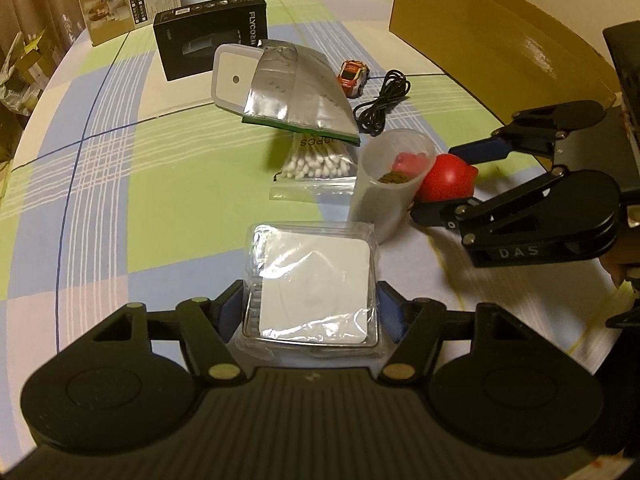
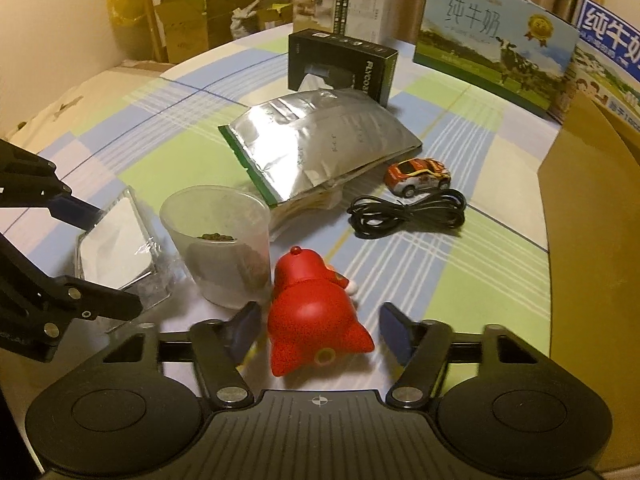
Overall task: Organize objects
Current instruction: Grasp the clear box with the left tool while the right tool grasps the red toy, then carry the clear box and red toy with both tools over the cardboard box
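Observation:
My left gripper (image 1: pixel 311 306) is shut on a clear plastic pack holding a white square pad (image 1: pixel 314 286), also in the right wrist view (image 2: pixel 116 244). My right gripper (image 2: pixel 320 330) is open around a red toy figure (image 2: pixel 314 312) that lies on the table between the fingers; whether they touch it I cannot tell. The toy shows in the left wrist view (image 1: pixel 448 178) between the right gripper's fingers (image 1: pixel 460 184). A translucent cup (image 2: pixel 218 240) with brown pellets stands just left of the toy.
A silver foil bag (image 2: pixel 320 140), a bag of cotton swabs (image 1: pixel 316 164), a toy car (image 2: pixel 418 172), a black cable (image 2: pixel 408 212), a black box (image 2: pixel 340 64) and milk cartons (image 2: pixel 496 44) lie on the checked tablecloth. A cardboard box (image 2: pixel 592 216) stands at the right.

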Demonstrator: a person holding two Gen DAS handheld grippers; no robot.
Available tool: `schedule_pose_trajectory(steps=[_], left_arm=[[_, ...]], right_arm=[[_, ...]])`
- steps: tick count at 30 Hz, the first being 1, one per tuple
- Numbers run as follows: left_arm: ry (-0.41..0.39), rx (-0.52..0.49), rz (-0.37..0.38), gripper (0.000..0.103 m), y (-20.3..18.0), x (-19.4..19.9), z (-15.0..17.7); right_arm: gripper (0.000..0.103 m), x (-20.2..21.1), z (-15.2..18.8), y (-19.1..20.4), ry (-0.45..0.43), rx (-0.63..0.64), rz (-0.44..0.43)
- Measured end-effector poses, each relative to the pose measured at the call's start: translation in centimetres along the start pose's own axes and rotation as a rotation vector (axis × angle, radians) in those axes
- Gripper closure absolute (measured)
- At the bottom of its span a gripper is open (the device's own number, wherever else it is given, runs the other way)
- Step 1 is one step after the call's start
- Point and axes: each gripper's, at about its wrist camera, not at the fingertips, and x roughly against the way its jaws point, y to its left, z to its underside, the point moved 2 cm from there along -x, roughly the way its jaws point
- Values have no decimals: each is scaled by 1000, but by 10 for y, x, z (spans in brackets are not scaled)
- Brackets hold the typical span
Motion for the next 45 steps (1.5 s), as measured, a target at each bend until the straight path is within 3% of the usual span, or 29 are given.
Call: schedule_pose_trajectory(steps=[11,13,20,31,38,45], left_arm=[[-11,1,7,39,-8,14,0],[-19,1,10,39,-11,20,0],[-47,-1,11,39,-23,42,3],[-74,-10,12,39,-38,68,7],[-106,-27,18,39,-48,83,-11],[-157,-59,33,39,-67,99,-49]], right_arm=[[54,22,9,0,-7,-59,39],[60,32,10,1,-15,-75,41],[60,58,25,-3,-4,-139,80],[60,102,31,0,-72,-174,107],[60,135,20,-4,-134,-173,133],[60,175,1,-25,-210,-191,175]])
